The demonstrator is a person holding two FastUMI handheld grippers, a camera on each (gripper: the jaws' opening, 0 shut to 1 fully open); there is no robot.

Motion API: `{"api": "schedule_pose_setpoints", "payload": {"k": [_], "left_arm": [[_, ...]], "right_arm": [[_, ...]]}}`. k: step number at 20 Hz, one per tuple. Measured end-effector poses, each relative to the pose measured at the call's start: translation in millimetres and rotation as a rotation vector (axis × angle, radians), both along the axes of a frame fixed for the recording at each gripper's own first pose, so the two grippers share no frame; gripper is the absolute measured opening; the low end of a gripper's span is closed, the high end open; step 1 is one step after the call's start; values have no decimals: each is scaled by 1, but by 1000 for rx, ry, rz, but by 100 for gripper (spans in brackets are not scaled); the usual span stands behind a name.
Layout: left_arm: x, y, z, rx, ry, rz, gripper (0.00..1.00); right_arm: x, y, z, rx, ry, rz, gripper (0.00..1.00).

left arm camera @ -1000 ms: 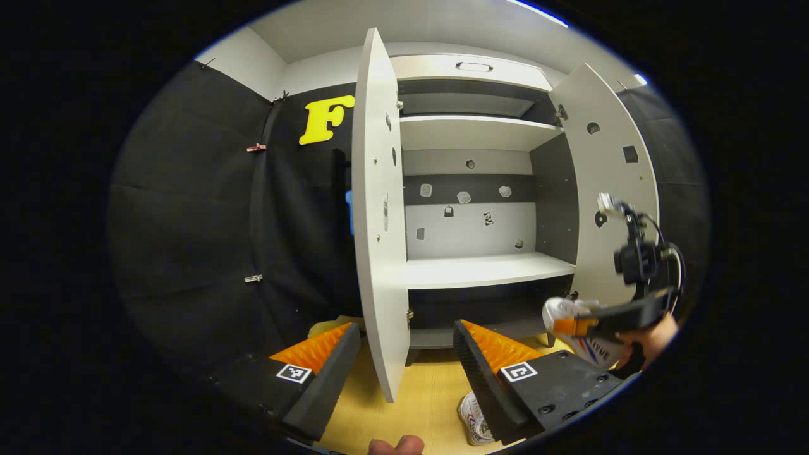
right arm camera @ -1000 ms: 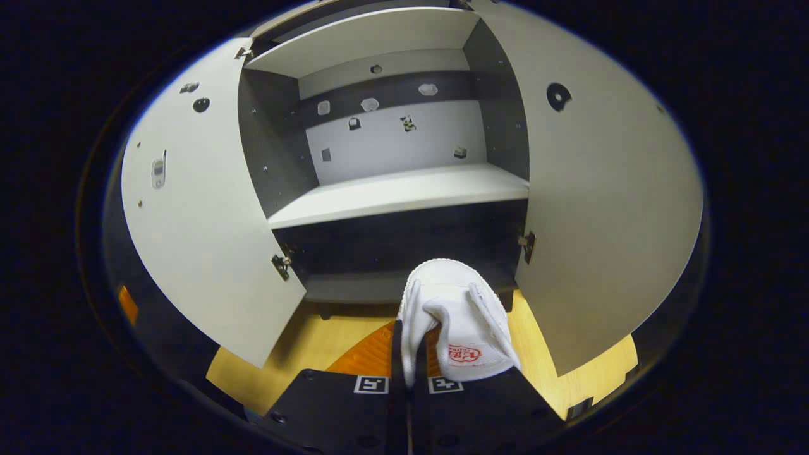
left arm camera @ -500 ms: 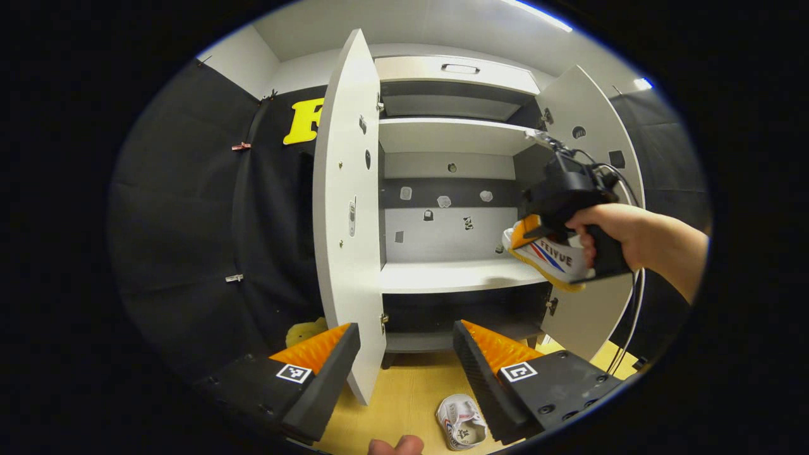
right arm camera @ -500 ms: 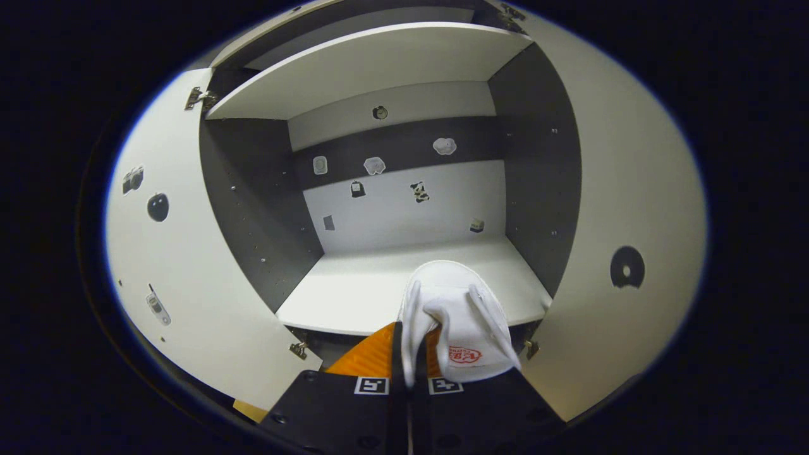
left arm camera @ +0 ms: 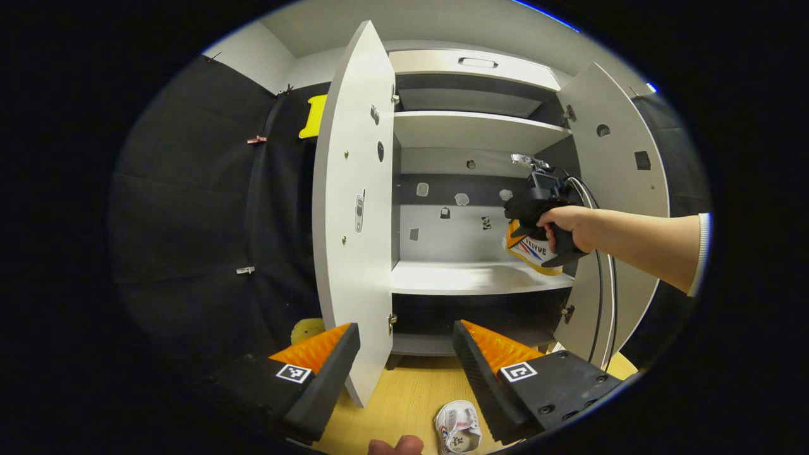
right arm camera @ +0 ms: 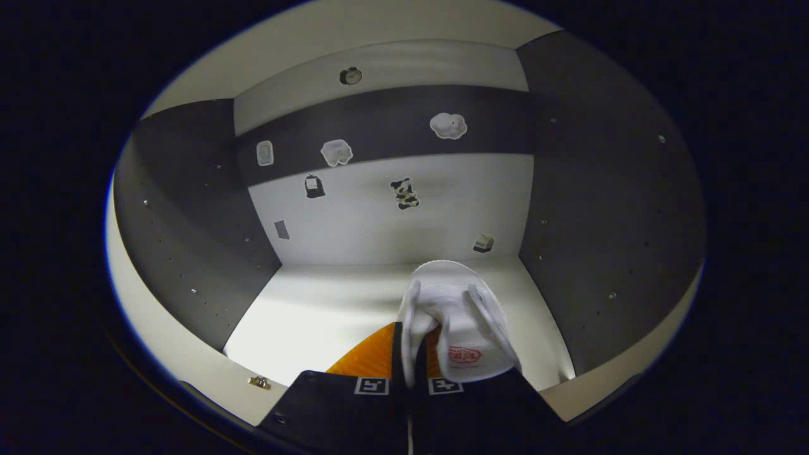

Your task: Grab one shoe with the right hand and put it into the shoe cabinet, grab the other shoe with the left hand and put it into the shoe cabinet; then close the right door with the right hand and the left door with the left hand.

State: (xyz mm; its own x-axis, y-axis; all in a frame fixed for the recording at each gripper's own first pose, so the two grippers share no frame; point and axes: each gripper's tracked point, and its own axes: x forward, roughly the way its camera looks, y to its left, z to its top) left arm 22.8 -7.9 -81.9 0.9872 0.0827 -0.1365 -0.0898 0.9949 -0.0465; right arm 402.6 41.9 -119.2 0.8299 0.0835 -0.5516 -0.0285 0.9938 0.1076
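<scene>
My right gripper point(right arm camera: 414, 332) is shut on the side wall of a white canvas shoe point(right arm camera: 458, 316), held inside the cabinet above its white middle shelf point(right arm camera: 316, 316). In the left gripper view that shoe point(left arm camera: 529, 249) hangs just over the shelf point(left arm camera: 468, 278) at its right end, with a hand around the right gripper point(left arm camera: 537, 208). My left gripper point(left arm camera: 404, 347) stands open, low over the floor, in front of the cabinet. The other white shoe point(left arm camera: 458, 430) lies on the wooden floor beside my left gripper's right finger. Both cabinet doors, left point(left arm camera: 351, 221) and right point(left arm camera: 622, 183), stand open.
The open left door's edge stands between my left gripper's fingers in that view. A yellow object point(left arm camera: 306, 330) lies on the floor behind the left door. An upper shelf point(left arm camera: 474, 129) and a dark lower compartment point(left arm camera: 474, 313) belong to the cabinet. Small stickers dot the back panel point(right arm camera: 392, 215).
The right gripper has carried its shoe up from near the floor and forward into the cabinet, over the middle shelf. The left gripper has stayed open and shifted only slightly.
</scene>
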Motion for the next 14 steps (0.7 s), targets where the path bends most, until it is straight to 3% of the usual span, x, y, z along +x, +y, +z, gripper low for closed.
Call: {"api": "schedule_pose_setpoints", "payload": {"k": [6, 14], "left_arm": [[17, 6, -9, 20, 35, 68, 93], [25, 4, -10, 5, 45, 118, 93]], "right_arm": [[51, -3, -42, -87, 42, 8, 3], [75, -7, -62, -90, 77, -36, 3]]}}
